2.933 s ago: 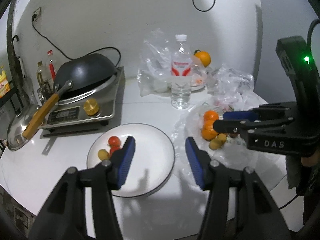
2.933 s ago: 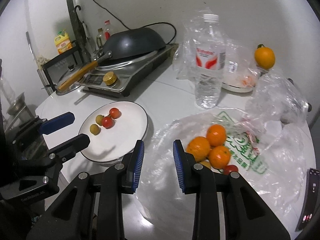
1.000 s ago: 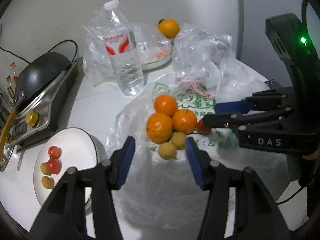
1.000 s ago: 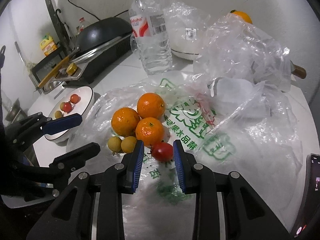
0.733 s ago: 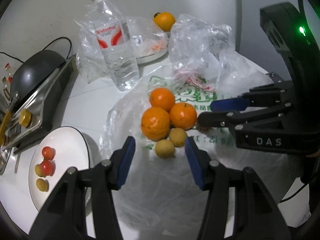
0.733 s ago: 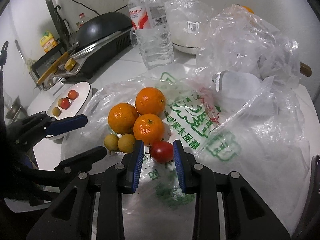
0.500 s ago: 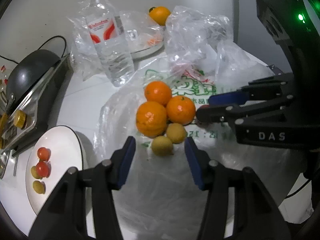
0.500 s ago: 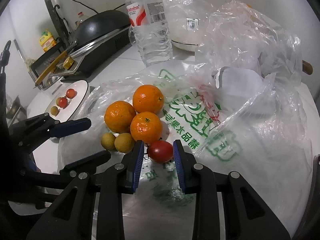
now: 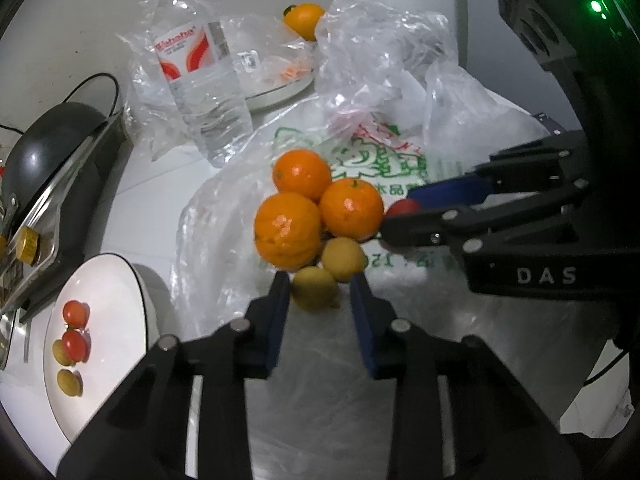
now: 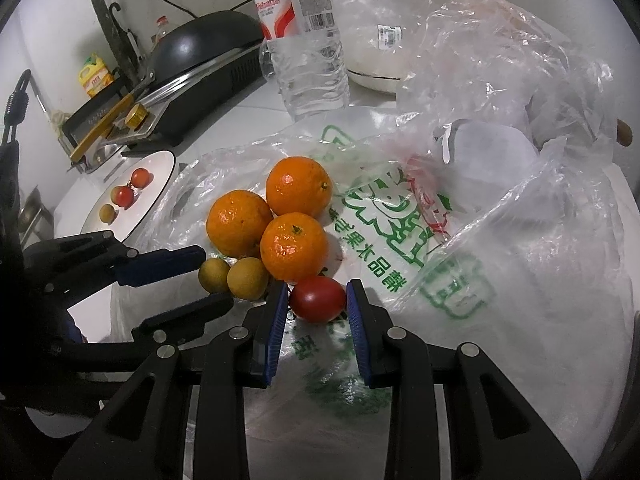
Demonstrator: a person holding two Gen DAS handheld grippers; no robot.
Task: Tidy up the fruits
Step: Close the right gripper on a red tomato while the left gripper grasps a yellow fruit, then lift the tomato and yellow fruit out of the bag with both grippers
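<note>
Three oranges (image 9: 318, 202) (image 10: 294, 252), two small yellow fruits and a red tomato lie on a clear plastic bag (image 9: 280, 360) (image 10: 500, 320). My left gripper (image 9: 319, 286) is open, its blue pads on either side of the nearer yellow fruit (image 9: 314, 288); the pads look close to it, touching cannot be told. My right gripper (image 10: 317, 298) is open with its pads around the tomato (image 10: 317, 299), also seen in the left wrist view (image 9: 402, 207). A white plate (image 9: 108, 320) (image 10: 158, 162) at the left holds two tomatoes and two yellow fruits.
A water bottle (image 9: 200, 68) (image 10: 302, 40) stands behind the bag. A wok on a cooker (image 9: 44, 148) (image 10: 200, 48) is at the far left. Crumpled bags (image 10: 500, 60), a dish and another orange (image 9: 304, 20) sit at the back.
Both grippers moved forward from the plate area to the fruit pile. The left jaws narrowed around the yellow fruit; the right pads came up around the tomato.
</note>
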